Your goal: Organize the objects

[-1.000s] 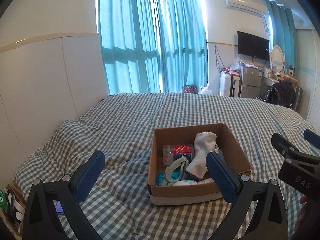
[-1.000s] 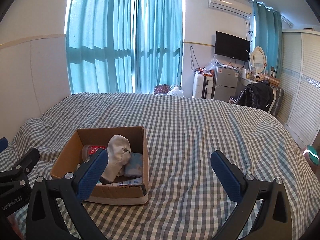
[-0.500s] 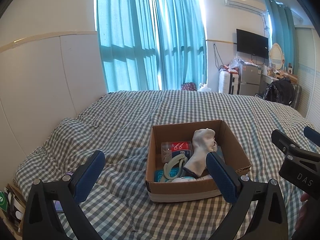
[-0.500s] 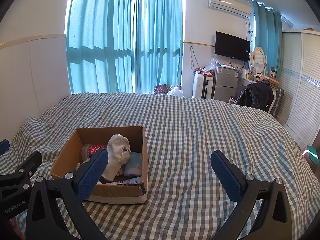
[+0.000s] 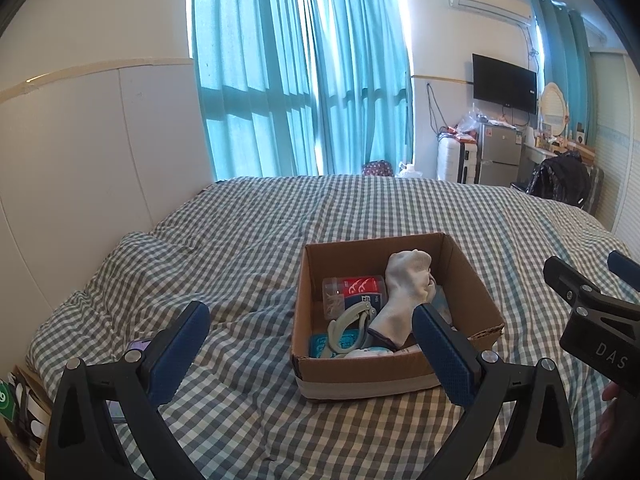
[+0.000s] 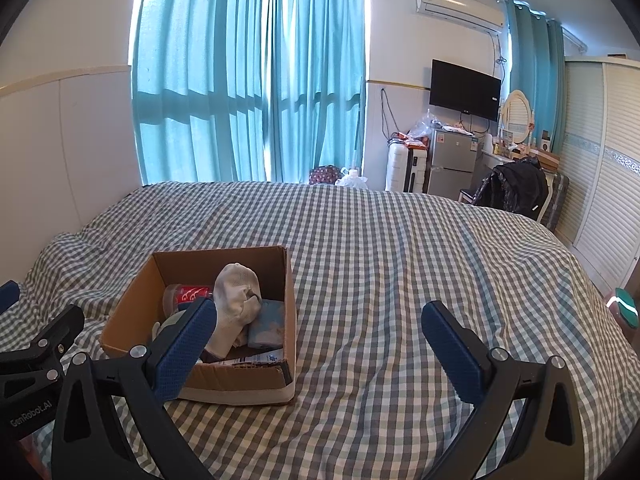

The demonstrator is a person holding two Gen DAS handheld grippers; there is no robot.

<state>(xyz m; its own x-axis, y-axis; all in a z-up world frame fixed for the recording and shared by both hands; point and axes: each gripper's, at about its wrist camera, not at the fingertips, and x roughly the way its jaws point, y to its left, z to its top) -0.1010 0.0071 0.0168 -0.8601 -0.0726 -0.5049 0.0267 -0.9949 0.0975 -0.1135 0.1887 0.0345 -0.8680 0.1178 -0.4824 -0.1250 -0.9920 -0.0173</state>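
A cardboard box (image 5: 360, 376) sits on the checked bed; it also shows in the right wrist view (image 6: 132, 300). It holds a white sock (image 5: 404, 292) standing up, a clear tub with a red and blue label (image 5: 352, 290), a grey-green clip (image 5: 348, 330) and blue packets (image 6: 266, 322). My left gripper (image 5: 310, 350) is open and empty, just in front of the box. My right gripper (image 6: 318, 346) is open and empty, to the right of the box above bare bedding.
The checked bedspread (image 6: 400, 264) stretches far to the right. A padded headboard wall (image 5: 80, 168) stands on the left. A purple object (image 5: 138, 346) lies on the bed by my left finger. Curtains, a fridge and a chair stand beyond the bed.
The left wrist view has drifted slightly, so the box sits a little more to the left and higher in it. Both grippers stay open.
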